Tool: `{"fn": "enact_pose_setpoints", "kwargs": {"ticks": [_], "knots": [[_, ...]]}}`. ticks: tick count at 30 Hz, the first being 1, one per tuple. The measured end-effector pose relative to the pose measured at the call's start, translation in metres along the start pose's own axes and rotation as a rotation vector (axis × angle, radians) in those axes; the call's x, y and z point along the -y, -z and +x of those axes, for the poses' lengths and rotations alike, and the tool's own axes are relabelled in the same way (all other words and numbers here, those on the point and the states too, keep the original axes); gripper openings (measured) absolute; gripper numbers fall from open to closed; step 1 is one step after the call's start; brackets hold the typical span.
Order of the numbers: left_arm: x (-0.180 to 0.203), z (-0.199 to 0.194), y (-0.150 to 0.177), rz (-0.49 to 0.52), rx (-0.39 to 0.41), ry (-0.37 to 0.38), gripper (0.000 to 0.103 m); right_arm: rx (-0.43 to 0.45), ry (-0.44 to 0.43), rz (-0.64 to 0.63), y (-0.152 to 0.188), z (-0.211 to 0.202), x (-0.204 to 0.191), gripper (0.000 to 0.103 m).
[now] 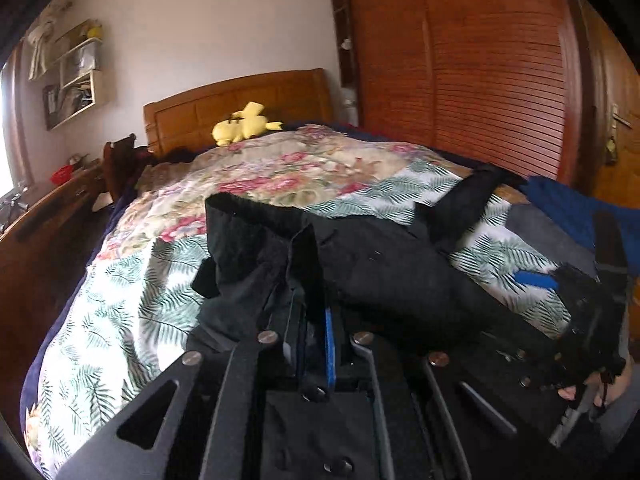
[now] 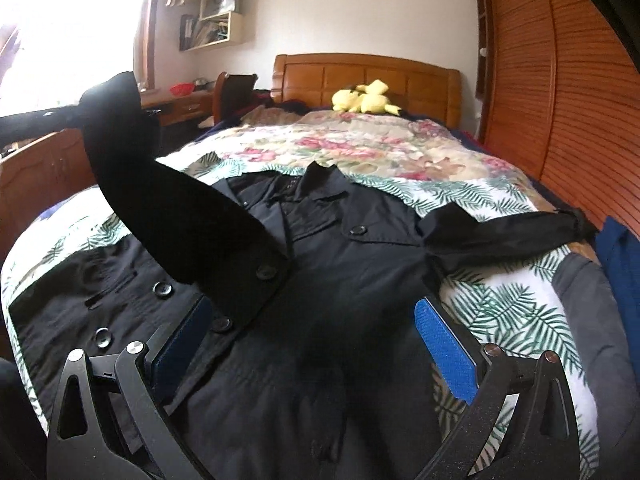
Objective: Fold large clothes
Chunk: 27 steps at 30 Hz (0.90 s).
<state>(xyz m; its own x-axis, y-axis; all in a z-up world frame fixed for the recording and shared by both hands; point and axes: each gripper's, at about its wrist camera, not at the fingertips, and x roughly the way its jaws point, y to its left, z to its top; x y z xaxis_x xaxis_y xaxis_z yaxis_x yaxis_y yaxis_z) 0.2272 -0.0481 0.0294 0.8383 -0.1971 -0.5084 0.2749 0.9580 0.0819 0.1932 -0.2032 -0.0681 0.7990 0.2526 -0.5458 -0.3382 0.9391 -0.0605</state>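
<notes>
A black buttoned coat (image 2: 320, 264) lies face up on the bed, collar toward the headboard. Its left sleeve (image 2: 132, 168) is lifted up and over the chest. Its right sleeve (image 2: 508, 232) lies flat, stretched out to the right. My left gripper (image 1: 316, 280) is shut on the cuff of the lifted sleeve (image 1: 256, 240), above the coat body (image 1: 400, 280). My right gripper (image 2: 316, 336) is open and empty, low over the coat's front. Its blue pads (image 2: 444, 348) straddle the cloth. The right gripper (image 1: 560, 284) also shows in the left wrist view.
The bed has a floral and palm-leaf cover (image 2: 360, 144) and a wooden headboard (image 2: 360, 76) with a yellow plush toy (image 2: 364, 98). A slatted wooden wardrobe (image 2: 560, 100) stands on the right. A grey garment (image 2: 588, 300) and blue cloth (image 2: 620, 264) lie at the bed's right edge. A desk (image 2: 48, 160) stands left.
</notes>
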Motion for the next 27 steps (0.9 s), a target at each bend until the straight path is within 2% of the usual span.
{"fn": "enact_pose_setpoints", "kwargs": {"ticks": [3, 8, 10, 15, 20, 27], "knots": [[0.016, -0.011, 0.014, 0.03, 0.005, 0.0, 0.007, 0.001, 0.003, 0.002, -0.001, -0.009, -0.001, 0.103], [0.028, -0.028, 0.041, -0.01, -0.045, 0.058, 0.012, 0.01, 0.006, 0.001, -0.002, -0.022, -0.001, 0.103], [0.032, -0.04, 0.048, -0.016, -0.031, 0.071, 0.02, 0.013, 0.008, -0.007, -0.002, -0.027, -0.003, 0.103], [0.043, -0.064, 0.058, 0.0, 0.007, 0.07, 0.028, 0.009, 0.007, -0.041, -0.002, -0.032, -0.012, 0.103], [0.025, -0.078, 0.066, -0.072, 0.03, 0.076, 0.031, -0.005, -0.026, -0.061, 0.0, -0.029, -0.025, 0.103], [-0.024, -0.075, 0.088, -0.156, 0.02, -0.011, 0.031, -0.051, -0.152, -0.097, 0.005, -0.015, -0.06, 0.103]]}}
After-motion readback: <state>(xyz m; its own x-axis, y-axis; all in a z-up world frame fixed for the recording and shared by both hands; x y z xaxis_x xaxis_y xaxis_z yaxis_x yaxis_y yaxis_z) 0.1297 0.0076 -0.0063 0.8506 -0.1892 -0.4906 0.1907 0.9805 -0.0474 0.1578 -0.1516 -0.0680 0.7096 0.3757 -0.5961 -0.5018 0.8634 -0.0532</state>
